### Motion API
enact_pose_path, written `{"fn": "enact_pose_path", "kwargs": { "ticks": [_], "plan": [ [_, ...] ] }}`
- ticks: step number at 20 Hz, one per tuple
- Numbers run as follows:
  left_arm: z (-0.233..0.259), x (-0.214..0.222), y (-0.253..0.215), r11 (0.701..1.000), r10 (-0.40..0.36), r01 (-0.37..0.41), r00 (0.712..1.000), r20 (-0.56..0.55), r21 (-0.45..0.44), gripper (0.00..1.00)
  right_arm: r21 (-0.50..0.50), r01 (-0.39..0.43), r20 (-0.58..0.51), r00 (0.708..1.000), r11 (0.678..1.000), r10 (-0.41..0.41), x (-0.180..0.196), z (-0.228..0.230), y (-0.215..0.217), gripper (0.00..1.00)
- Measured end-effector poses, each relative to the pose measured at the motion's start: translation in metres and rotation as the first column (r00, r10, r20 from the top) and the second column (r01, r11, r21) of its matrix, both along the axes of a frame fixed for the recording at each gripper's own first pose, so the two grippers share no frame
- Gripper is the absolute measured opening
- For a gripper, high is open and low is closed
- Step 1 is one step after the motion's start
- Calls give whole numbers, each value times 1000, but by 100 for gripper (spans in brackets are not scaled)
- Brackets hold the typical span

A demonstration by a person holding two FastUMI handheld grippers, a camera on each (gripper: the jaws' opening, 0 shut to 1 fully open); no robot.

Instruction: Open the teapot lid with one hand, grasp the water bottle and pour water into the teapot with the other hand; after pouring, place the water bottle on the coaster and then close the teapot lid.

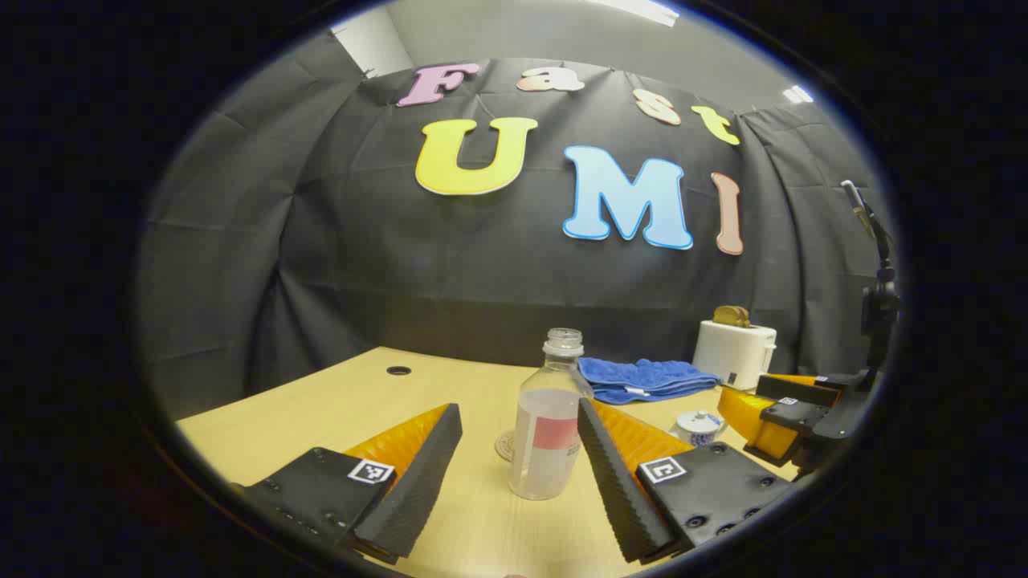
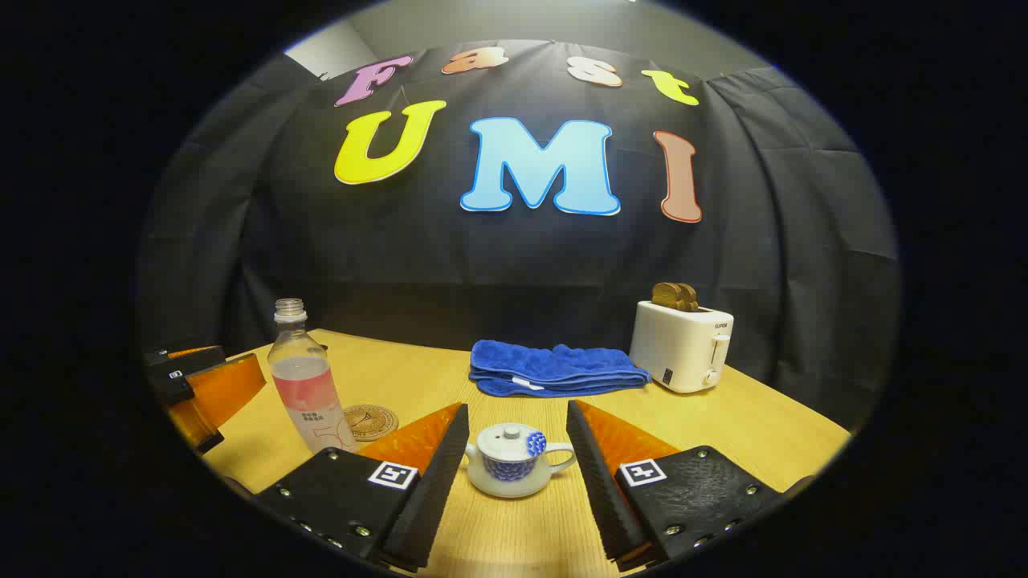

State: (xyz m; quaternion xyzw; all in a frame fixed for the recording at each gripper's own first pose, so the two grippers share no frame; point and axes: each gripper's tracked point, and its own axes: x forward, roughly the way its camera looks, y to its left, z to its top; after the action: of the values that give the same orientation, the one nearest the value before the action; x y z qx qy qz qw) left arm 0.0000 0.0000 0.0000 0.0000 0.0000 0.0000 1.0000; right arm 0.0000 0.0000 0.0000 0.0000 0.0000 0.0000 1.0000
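A clear, uncapped water bottle point(image 1: 544, 437) with a pink label stands upright on the wooden table point(image 1: 321, 409). My left gripper point(image 1: 518, 411) is open, and the bottle sits between its fingers, close to the right one. A round coaster point(image 1: 503, 445) peeks out behind the bottle. A small white teapot point(image 2: 510, 466) with a blue pattern has its lid point(image 2: 509, 437) on. My right gripper point(image 2: 518, 412) is open, with the teapot standing between its fingers and untouched. In the right gripper view, the bottle point(image 2: 309, 389), the coaster point(image 2: 371, 421) and the left gripper point(image 2: 210, 389) are at the left.
A folded blue towel point(image 2: 554, 365) lies at the back of the table. A white toaster point(image 2: 683, 345) with toast in it stands to the towel's right. A cable hole point(image 1: 397, 370) is in the table's far left part. The black cloth wall closes off the back.
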Motion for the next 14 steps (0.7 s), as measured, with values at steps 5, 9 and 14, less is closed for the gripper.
{"fn": "enact_pose_path", "kwargs": {
  "ticks": [5, 9, 14],
  "plan": [
    [0, -1, -3, 1000, -8, 8, 1000, 0, 6, 97, 2, -2, -4, 1000, 1000, 2, 1, -1, 1, 76],
    [-1, -1, -6, 1000, -18, 18, 1000, -3, 3, 97, 5, -4, -5, 1000, 1000, 4, 1, -1, 2, 77],
    [-1, 0, -7, 1000, -20, 20, 1000, -6, 7, 97, 5, -7, -9, 1000, 1000, 7, 4, -2, 1, 76]
  ]
}}
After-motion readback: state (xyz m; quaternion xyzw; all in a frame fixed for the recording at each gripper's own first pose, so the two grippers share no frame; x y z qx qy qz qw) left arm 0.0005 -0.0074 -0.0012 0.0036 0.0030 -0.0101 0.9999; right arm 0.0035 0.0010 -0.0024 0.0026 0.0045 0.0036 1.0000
